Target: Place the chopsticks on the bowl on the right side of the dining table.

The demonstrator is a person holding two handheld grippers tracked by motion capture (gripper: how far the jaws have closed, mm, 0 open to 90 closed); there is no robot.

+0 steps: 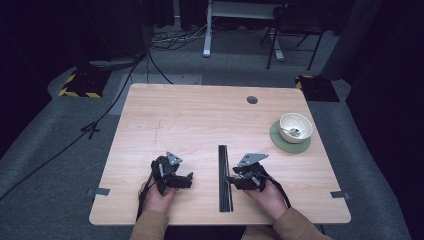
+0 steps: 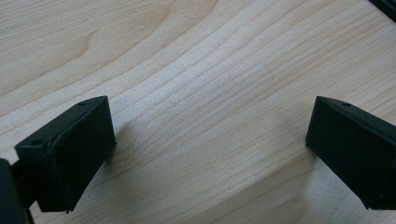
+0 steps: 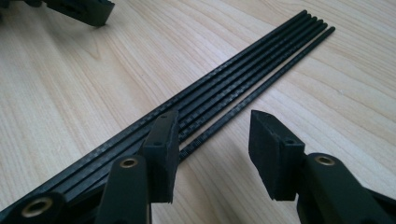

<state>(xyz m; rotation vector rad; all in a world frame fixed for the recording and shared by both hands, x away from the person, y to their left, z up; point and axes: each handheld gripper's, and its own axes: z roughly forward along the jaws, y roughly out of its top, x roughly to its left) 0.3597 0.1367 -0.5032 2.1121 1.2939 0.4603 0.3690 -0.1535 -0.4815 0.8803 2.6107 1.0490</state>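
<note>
Several thin black rods (image 1: pixel 224 177) lie side by side along the middle of the wooden table (image 1: pixel 200 120). In the right gripper view the rods (image 3: pixel 243 70) run diagonally, and one rod (image 3: pixel 280 73) lies slightly apart from the bundle. My right gripper (image 1: pixel 233 181) comes at them from the right. It (image 3: pixel 212 126) is open, its left jaw over the bundle and the separate rod passing between the jaw tips untouched. My left gripper (image 1: pixel 186 180) rests left of the rods and points toward them. Its jaws (image 2: pixel 212 116) stand wide apart over bare wood with nothing between them.
A white bowl (image 1: pixel 295 127) with a spoon in it sits on a green coaster (image 1: pixel 278 141) at the table's right. A round cable hole (image 1: pixel 252 100) lies near the far edge. A chair (image 1: pixel 295 25) and floor cables stand beyond the table.
</note>
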